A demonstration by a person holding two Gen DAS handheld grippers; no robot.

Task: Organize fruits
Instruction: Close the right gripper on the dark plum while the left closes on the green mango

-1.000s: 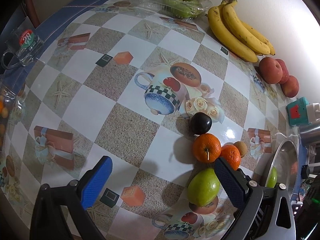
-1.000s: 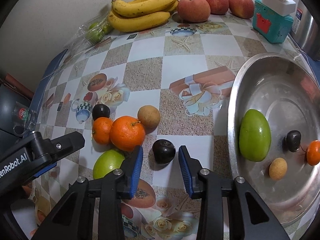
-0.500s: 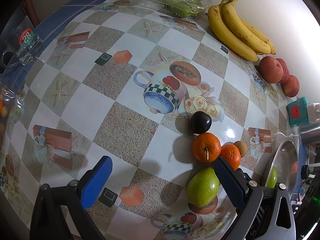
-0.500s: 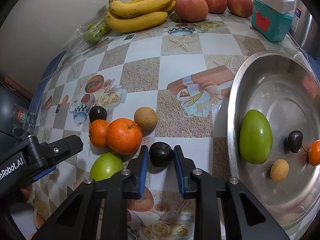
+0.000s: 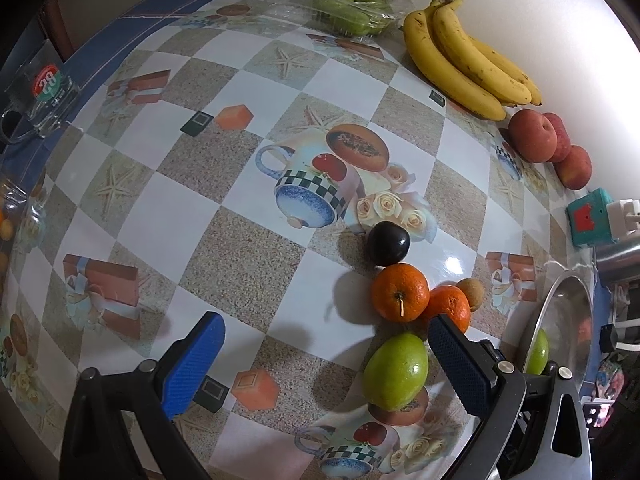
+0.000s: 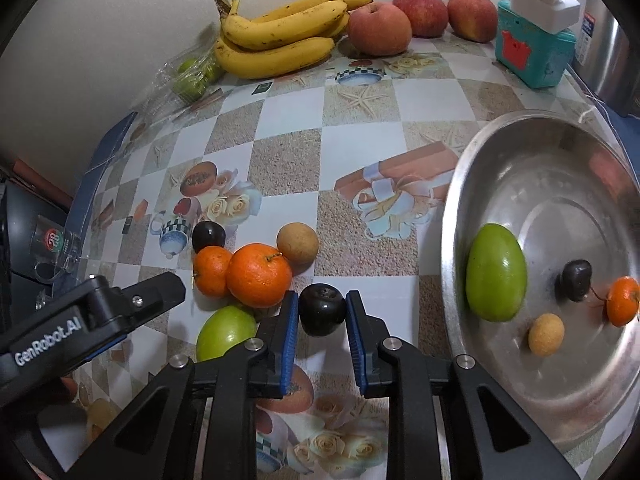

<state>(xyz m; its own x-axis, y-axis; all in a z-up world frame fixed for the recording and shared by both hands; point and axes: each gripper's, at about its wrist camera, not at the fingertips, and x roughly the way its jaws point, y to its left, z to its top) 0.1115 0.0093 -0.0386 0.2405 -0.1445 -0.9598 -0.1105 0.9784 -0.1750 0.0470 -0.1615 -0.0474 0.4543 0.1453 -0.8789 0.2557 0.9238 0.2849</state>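
My right gripper (image 6: 322,314) is shut on a dark plum (image 6: 322,309) just above the table, left of the steel plate (image 6: 472,160). The plate holds a green mango (image 6: 496,272), a dark plum (image 6: 576,275), a small orange (image 6: 622,301) and a tan round fruit (image 6: 546,334). On the table lie two oranges (image 6: 259,274), a tan fruit (image 6: 297,242), another dark plum (image 6: 208,237) and a green mango (image 6: 226,332). My left gripper (image 5: 326,356) is open and empty, its right finger beside the green mango (image 5: 396,372) and oranges (image 5: 400,292).
Bananas (image 6: 280,36), three apples (image 6: 379,29) and a clear box of green fruit (image 6: 192,76) line the wall. A teal toy box (image 6: 532,52) and a steel pot (image 6: 612,48) stand at the back right. A glass mug (image 5: 40,96) sits at the left edge.
My right gripper has closed on the dark plum and taken hold of it. My left gripper has barely moved.
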